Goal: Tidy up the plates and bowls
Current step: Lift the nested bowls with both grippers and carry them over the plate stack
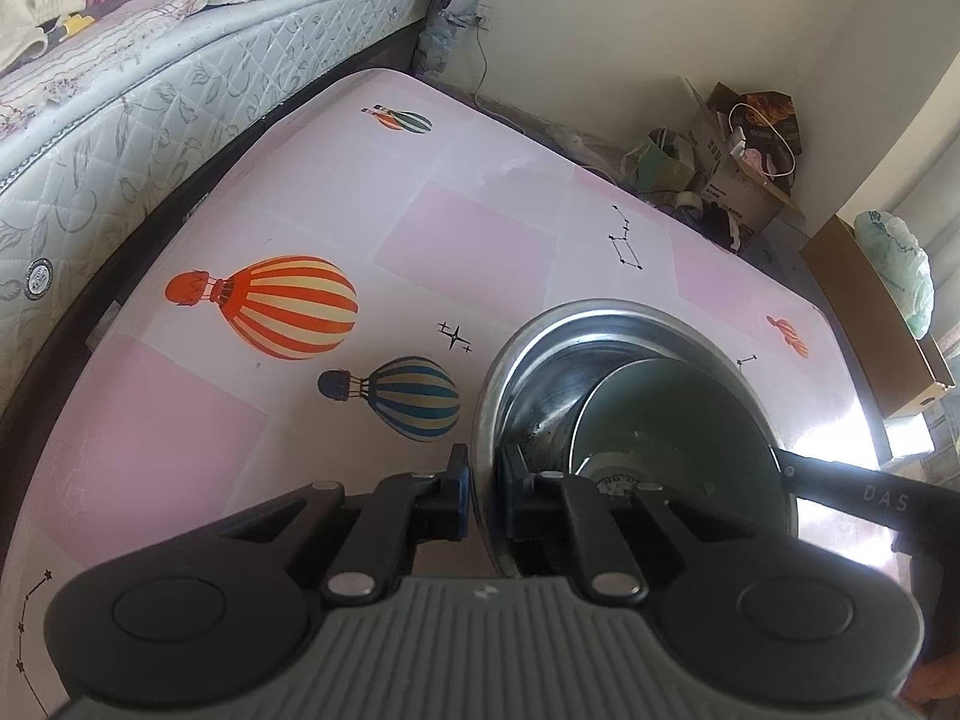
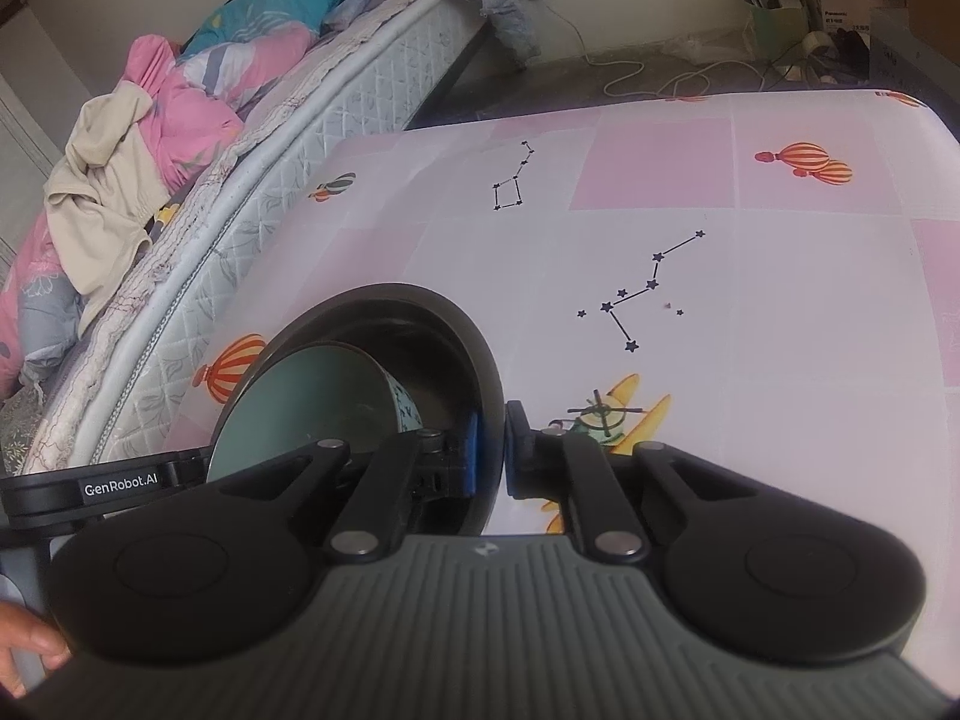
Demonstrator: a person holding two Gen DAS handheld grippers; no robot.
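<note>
1. A large round stainless-steel bowl sits on the pink balloon-print worktop, near its right edge. Inside it, a smaller teal ceramic bowl leans tilted on its side.
2. The left gripper is clenched on the steel bowl's rim, one finger inside, one outside.
3. The right gripper likewise clamps the opposite rim.
4. Legible writing: "GenRobot.AI" and "DAS" on the gripper bodies.

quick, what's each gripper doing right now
Left gripper: shut on the rim of the metal bowl.
Right gripper: shut on the opposite rim of the same metal bowl.
</note>
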